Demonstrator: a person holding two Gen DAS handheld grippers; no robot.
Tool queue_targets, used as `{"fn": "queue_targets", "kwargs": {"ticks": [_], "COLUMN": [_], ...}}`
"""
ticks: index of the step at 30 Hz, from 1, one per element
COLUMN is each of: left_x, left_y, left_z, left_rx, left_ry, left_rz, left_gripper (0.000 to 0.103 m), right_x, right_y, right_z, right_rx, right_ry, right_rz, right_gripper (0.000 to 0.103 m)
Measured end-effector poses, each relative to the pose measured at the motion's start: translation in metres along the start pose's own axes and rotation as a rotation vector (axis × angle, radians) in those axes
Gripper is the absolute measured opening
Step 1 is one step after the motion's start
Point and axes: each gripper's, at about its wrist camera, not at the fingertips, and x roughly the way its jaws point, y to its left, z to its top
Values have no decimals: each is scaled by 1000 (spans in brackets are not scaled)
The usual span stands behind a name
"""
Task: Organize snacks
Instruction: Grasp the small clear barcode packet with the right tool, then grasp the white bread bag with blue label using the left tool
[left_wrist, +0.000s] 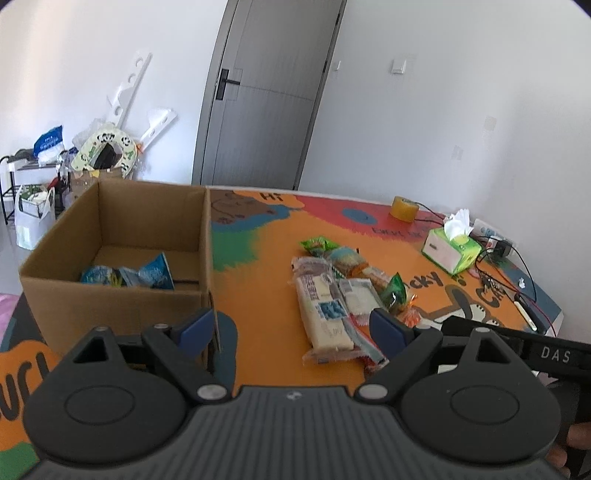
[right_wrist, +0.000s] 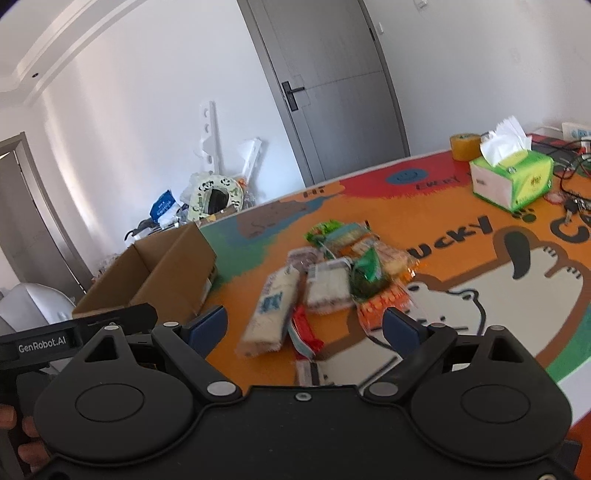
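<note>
Grippers first: the left gripper (left_wrist: 291, 328) hangs above the table with its blue-padded fingers (left_wrist: 386, 328) spread wide and nothing between them, and the right gripper (right_wrist: 304, 326) is likewise spread wide and empty, poised over the near edge of the snack pile (right_wrist: 332, 280). The pile lies on the orange cartoon tablecloth (right_wrist: 461, 266): a long pale packet (left_wrist: 325, 314) nearest the left gripper, a white packet (left_wrist: 360, 295) beside it, green wrappers (left_wrist: 394, 290) and orange ones mixed in, all touching or overlapping. In the right wrist view the pile is blurred, so finer labels cannot be read. To the left of the pile, well apart from it, stands an open cardboard box (left_wrist: 110, 291) with blue snack packets (left_wrist: 157, 275) lying on its bottom. Farther back on the table sit a green tissue box (left_wrist: 452, 251) and a roll of yellow tape (left_wrist: 405, 208), with dark cables near them. A grey door (left_wrist: 266, 96) stands behind the table.
</note>
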Motion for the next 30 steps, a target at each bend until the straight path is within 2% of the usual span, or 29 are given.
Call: {"fn": "queue_targets", "kwargs": {"ticks": [3,11,16,21,23,25,30], "left_x": [6,19,28,37,40,43,56], "left_y": [0,2,3,4,2,0,-11], "left_z": [-6,-17,-22,-26,-26,-26,-24], "left_rx": [-4,-4,-4,1,4,7,24], "left_ry": [20,53,73,95,99,102,105], "left_rz": [4,-20,-26,-23,-24,-27,-41], "left_gripper": [90,88,87,87,87,87,87], "right_x": [3,23,39,50,52,53,49], "right_y": [-4,-8,-7,-4,-5,-11,-28], "right_z": [-6,-20,-30,-37,-36,-33,-30], "right_rx": [4,9,6,-34,-51,-35,-7], "right_ry": [23,98,144,156,156,159,145], "right_rz": [1,8,10,-4,-21,-29,-56], "right_gripper": [90,72,68,53,32,20,20]}}
